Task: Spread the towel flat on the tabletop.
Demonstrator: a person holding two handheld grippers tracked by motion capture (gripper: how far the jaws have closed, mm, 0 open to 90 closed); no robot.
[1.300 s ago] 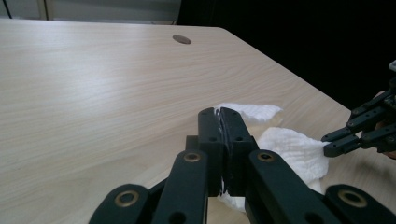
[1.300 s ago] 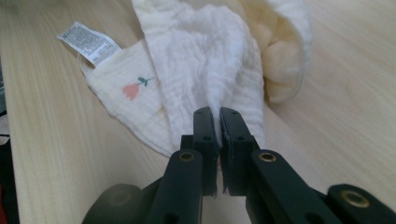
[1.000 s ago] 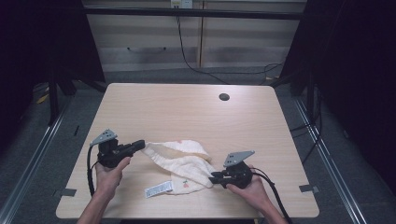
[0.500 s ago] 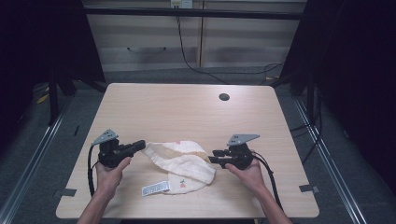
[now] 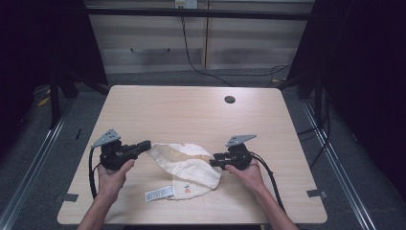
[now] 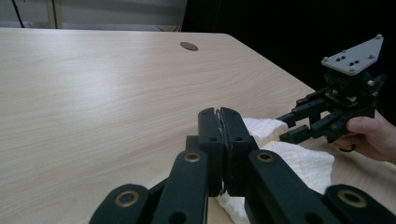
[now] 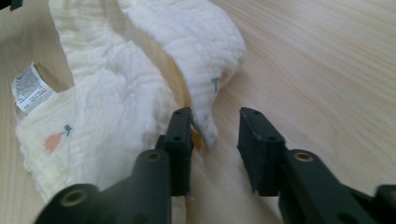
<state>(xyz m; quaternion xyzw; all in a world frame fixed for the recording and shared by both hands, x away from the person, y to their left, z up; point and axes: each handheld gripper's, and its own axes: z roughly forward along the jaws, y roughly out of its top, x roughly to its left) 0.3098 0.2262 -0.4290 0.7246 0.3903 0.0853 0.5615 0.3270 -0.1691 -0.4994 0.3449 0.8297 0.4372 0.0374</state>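
Nearest to the person, the white cloth (image 5: 184,167) lies on the front part of the surface (image 5: 191,115), bunched up, with a little white label (image 5: 159,193) sticking out at its near edge. A second ago that label lay more to the left and the right side of the cloth lay farther out; now the cloth is bunched more to the left and the right hand-held gripper (image 5: 216,159) sits higher up, beside the cloth's right edge. Its jaws have just been closing a bit but are spread now, with a tip of cloth (image 7: 205,126) in the gap and not squeezed. So it looks like the right side has let go and is going for a new hold, maybe to fold or spread the cloth. The left hand-held gripper (image 5: 143,145) has its jaws pressed together on the cloth's left end. The left gripper view shows that thin bit of cloth (image 6: 219,140) caught between the shut jaws, which the high view is too small to tell. The right gripper view shows tiny pink and green pictures (image 7: 55,139) on the cloth. Far back on the surface is a small dark hole (image 5: 230,99).
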